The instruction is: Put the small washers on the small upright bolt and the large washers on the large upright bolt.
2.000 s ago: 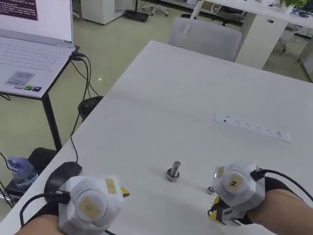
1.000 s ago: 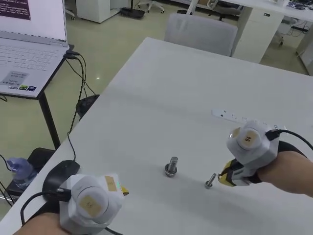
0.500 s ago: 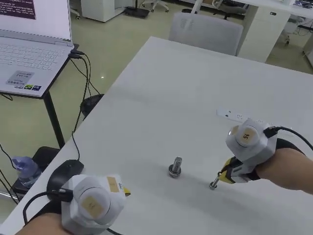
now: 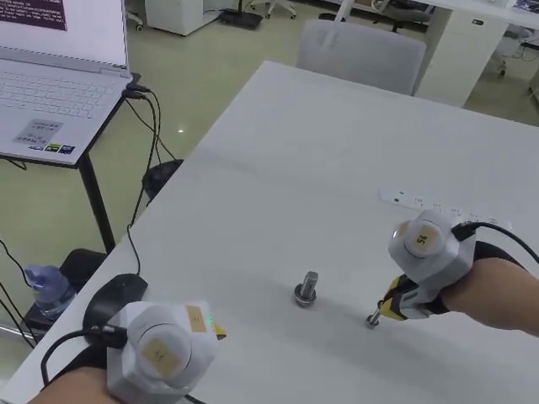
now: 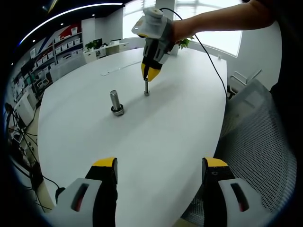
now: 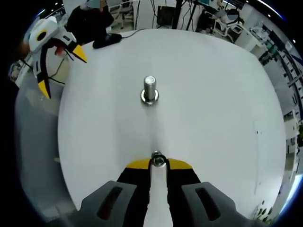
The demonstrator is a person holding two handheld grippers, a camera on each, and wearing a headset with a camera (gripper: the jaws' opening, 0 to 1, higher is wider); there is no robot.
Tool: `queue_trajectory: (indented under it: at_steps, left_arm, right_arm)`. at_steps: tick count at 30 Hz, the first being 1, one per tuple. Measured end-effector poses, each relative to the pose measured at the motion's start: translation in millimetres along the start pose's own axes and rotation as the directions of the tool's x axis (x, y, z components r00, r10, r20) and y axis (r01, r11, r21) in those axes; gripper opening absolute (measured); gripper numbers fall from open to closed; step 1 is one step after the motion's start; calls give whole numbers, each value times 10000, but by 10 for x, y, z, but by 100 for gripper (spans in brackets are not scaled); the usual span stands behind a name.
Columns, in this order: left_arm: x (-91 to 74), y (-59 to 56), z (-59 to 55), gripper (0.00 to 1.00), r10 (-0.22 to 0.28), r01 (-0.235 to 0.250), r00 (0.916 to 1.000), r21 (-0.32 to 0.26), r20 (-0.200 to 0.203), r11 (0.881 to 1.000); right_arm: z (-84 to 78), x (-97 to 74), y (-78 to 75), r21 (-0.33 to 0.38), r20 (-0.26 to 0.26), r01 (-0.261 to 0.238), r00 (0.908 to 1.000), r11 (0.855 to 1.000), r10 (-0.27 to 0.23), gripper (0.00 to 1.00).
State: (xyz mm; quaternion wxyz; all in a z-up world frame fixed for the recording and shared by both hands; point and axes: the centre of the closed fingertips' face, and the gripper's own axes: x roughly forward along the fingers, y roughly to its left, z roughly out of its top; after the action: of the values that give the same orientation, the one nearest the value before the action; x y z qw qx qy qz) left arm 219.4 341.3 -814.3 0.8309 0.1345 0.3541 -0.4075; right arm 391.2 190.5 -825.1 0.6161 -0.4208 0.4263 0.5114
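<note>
The right tool (image 6: 158, 164) pinches the small bolt (image 6: 158, 159); the left tool (image 5: 160, 162) is spread.
Likely stiff, slick, tippy: grip near its top.

Your large bolt, a thick silvery steel stud (image 4: 308, 286), stands upright on its own on the white tabletop (image 4: 320, 160). Around its foot sits a wider silvery collar (image 4: 305, 296); you cannot tell washers from bolt head there. Your small bolt, a thin grey steel stud (image 4: 372, 318), stands on the tabletop near the large one, to its right in the head view, the two clearly apart. Its upper end is pinched between the yellow tips of your right gripper (image 4: 384, 309), and in the right gripper view its round top (image 6: 157, 160) sits between those tips.
</note>
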Motion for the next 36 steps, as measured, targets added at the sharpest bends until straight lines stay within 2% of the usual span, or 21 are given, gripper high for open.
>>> queue_trajectory:
  at_steps: [13,21,36]
  left_arm:
    - [14,18,-82,71,-34,32,9999,-93,-161,10000]
    - [14,52,-130,71,-48,43,9997,-214,-240,9998]
    - [69,59,-120,71,-110,103,9996,-237,-259,9997]
  right_arm:
    - [-67,217,14,-290,-348,-159,9993,9995,149,12]
    - [-56,321,33,-215,-388,-349,9987,9992,341,13]
    - [-106,412,8,-330,-577,-392,9976,9987,373,13]
